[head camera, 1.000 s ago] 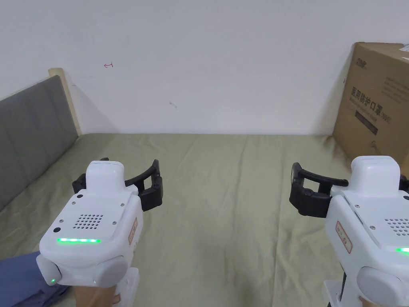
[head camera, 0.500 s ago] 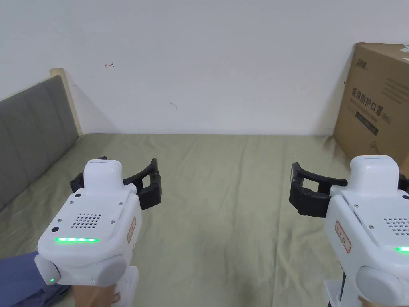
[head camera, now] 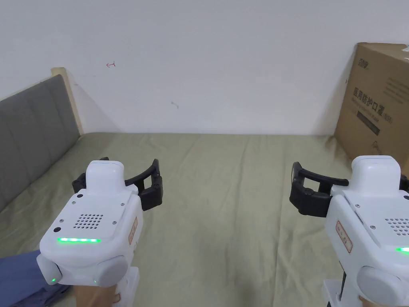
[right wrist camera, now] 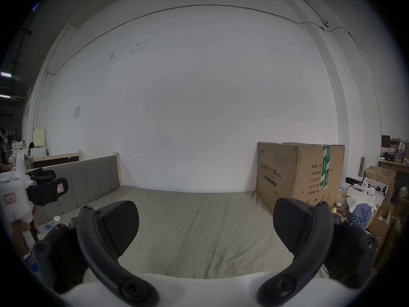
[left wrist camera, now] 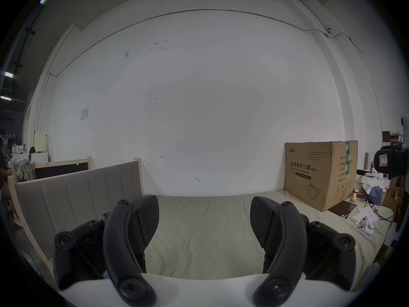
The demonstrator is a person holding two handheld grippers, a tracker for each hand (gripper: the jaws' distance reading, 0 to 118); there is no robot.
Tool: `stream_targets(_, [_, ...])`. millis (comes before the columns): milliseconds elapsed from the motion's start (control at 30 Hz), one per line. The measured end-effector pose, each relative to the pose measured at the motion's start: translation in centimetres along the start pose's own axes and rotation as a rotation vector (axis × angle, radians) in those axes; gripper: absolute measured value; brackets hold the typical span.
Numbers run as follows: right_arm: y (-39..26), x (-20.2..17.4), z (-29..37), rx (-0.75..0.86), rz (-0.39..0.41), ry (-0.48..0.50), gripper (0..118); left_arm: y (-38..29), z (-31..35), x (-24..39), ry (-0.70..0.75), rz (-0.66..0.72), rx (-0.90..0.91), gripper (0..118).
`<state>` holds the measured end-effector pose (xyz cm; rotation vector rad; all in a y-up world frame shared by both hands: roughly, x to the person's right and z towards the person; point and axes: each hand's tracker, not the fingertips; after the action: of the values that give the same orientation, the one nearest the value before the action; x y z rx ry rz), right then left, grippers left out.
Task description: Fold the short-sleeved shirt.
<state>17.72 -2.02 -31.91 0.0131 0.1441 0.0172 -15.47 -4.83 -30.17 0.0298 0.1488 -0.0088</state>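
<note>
Headboard: grey padded headboard [head camera: 32, 132] stands along the left edge of the bed, clear of both your tools.
Blue cloth: a fold of blue fabric [head camera: 18, 276] lies at the near left corner, just beside your left hand; whether it is the short-sleeved shirt or your own clothing, you cannot tell from here.
Left gripper: left gripper [left wrist camera: 204, 220] hangs over the near left of the bed, jaws spread wide, nothing between them.
Bed: olive sheet [head camera: 223, 200] lies wrinkled and bare between and beyond the two tools.
Shirt: no shirt is laid out on the sheet ahead of you; its long axis cannot be judged.
Right gripper: right gripper [right wrist camera: 205, 221] hangs over the near right, level with the left, jaws likewise released and holding nothing.
Box: large cardboard box [head camera: 377, 104] sits at the far right corner of the bed, against the wall.
Clutter: beyond the box, off the right edge, loose boxes and another blue garment [right wrist camera: 361, 214] in a heap.
Key relation: if the near-left cloth is the shirt, it lies behind and left of the jaws, and your left hand is nearer.
Stage: likely fetching; folding not begun.
In the way: nothing on the sheet; the box limits spread room far right.
</note>
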Motion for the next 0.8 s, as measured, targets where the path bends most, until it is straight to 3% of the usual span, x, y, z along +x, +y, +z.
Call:
stream_targets(533, [0.2,-0.4,-0.2,-0.011,-0.002,-0.010,118,0.0,-0.1,-0.2,0.002,0.007,-0.003,87])
stream_targets(667, [0.7,-0.8,-0.7,-0.062,-0.014,-0.079,118,0.0,-0.1,-0.4,-0.001,0.011,-0.002,87])
stream_targets(800, [1.5,-1.0,-1.6,-0.180,-0.122,-0.186,118,0.2,0.0,-0.5,0.003,0.017,0.000,87])
